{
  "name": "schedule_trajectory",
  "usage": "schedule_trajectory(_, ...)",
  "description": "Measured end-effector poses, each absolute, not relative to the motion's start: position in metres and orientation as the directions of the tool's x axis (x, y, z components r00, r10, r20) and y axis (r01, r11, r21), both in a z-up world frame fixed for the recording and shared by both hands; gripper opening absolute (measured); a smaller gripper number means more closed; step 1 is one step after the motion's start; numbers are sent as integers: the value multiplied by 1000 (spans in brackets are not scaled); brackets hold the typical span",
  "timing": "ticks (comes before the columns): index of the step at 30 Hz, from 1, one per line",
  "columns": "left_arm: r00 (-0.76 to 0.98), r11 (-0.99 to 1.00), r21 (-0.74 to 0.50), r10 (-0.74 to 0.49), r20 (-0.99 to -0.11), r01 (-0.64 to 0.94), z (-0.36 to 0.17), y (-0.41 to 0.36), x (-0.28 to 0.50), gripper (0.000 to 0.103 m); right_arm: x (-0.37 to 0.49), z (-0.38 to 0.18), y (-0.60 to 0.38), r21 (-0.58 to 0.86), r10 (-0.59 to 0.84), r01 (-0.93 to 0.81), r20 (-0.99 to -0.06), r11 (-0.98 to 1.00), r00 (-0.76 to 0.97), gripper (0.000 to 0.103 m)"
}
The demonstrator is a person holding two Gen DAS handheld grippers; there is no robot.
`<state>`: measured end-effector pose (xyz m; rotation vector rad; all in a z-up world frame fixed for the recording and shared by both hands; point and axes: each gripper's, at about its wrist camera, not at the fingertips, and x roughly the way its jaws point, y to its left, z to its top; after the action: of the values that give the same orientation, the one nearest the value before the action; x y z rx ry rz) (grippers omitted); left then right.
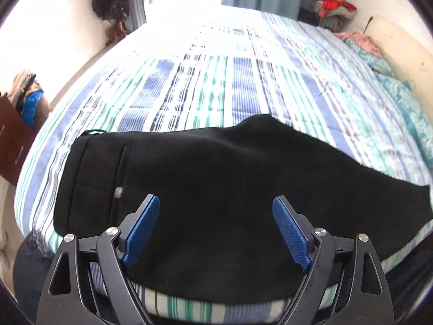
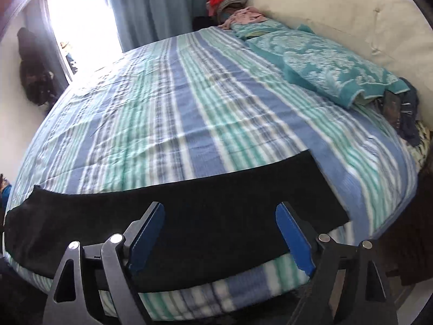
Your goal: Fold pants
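Blue pads (image 1: 143,230) sit closest to my lens: 2 on my left gripper (image 1: 216,203), 2 on my right gripper (image 2: 219,211), 4 altogether. Both pairs of tongs are released, jaws spread wide, with nothing pinched between them. Below them lies 1 pair of black pants (image 1: 216,184), spread lengthwise along the near edge of the bed (image 1: 243,81). From the left wrist I see the waistband end at the left, with 1 small pale button (image 1: 118,191); from the right wrist I see the leg end (image 2: 311,195), finishing in a straight hem at the right. 1 striped blue, green and white bedspread (image 2: 189,108) covers the bed. At the far right edge lie 1 teal patterned towel (image 2: 324,65) and 1 pink cloth (image 2: 246,15)
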<state>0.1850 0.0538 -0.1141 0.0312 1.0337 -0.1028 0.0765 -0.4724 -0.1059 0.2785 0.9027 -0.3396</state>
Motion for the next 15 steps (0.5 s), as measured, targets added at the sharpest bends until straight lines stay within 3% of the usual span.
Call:
schedule_trajectory(2,397,996,48,12,-918,79,-152,56,203,69,96,-129,-436,134,-95,335,-805,933,585,84)
schedule_trajectory(3,356,996,65,39,-934,61,-166,64,203,67,102,-144,-421,147,-64,306,-809,941,585,84)
schedule_trajectory(5,394,998,23,-5,-919,65,-162,79,186,67,114,-178,-401,146,-24,276,-848,950,530,84)
schedule_trajectory(8,382,995,89,61,-922,55,-145,82,168,74,113,-208,-393,110,-31,276,-887,955,461,85)
schedule_trajectory(11,475,994,-21,-70,-877,107,-118,69,172,83,110,-208,-399,147,-1,279,-884,949,468,90)
schedule_trajectory(12,490,988,-57,-119,-864,141,-110,60,180,90,109,-209,-401,154,2,282,-881,947,473,91)
schedule_trajectory(15,437,946,-177,-286,-853,273,-109,20,218,92,110,-210,-398,147,-2,278,-881,949,474,97)
